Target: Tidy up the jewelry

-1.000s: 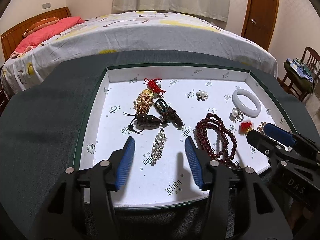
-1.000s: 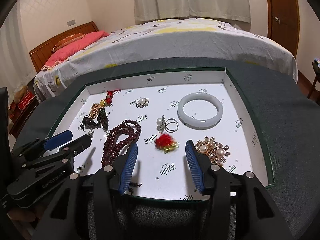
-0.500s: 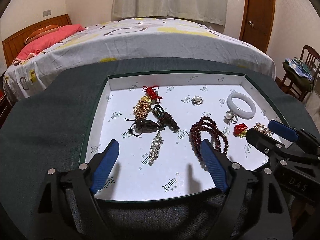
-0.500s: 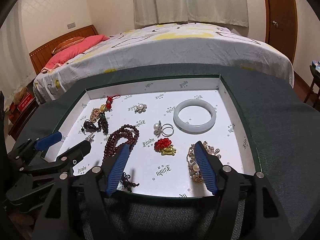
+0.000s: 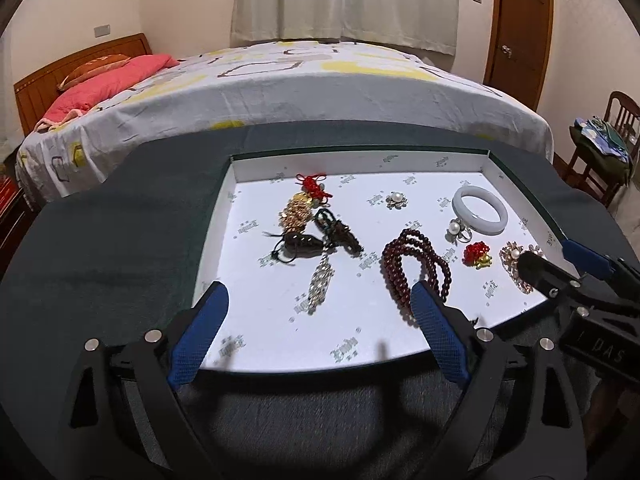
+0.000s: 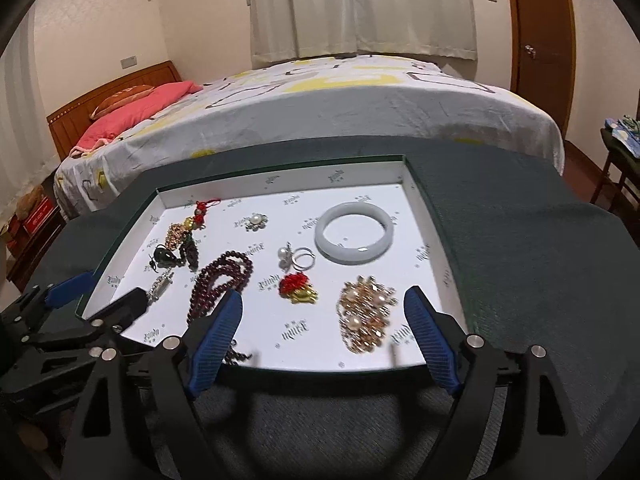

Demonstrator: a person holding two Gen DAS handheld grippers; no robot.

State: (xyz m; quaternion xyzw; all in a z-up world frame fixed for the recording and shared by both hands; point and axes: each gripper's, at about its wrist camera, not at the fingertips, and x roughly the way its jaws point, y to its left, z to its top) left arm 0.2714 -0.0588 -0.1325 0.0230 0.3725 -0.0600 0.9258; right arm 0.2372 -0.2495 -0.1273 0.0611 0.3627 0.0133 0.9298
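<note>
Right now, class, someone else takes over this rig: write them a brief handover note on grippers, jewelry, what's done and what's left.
Left gripper: open, holding nothing, over the tray's near edge.
Right gripper: open, holding nothing, fingers either side of the gold pearl brooch.
All the jewelry lies loose in the white tray: jade bangle, dark red bead strand, pearl ring, red-and-gold charm, silver piece.
Done: nothing sorted that I can see.
Left: everything; the brooch looks the likely first pick.
</note>
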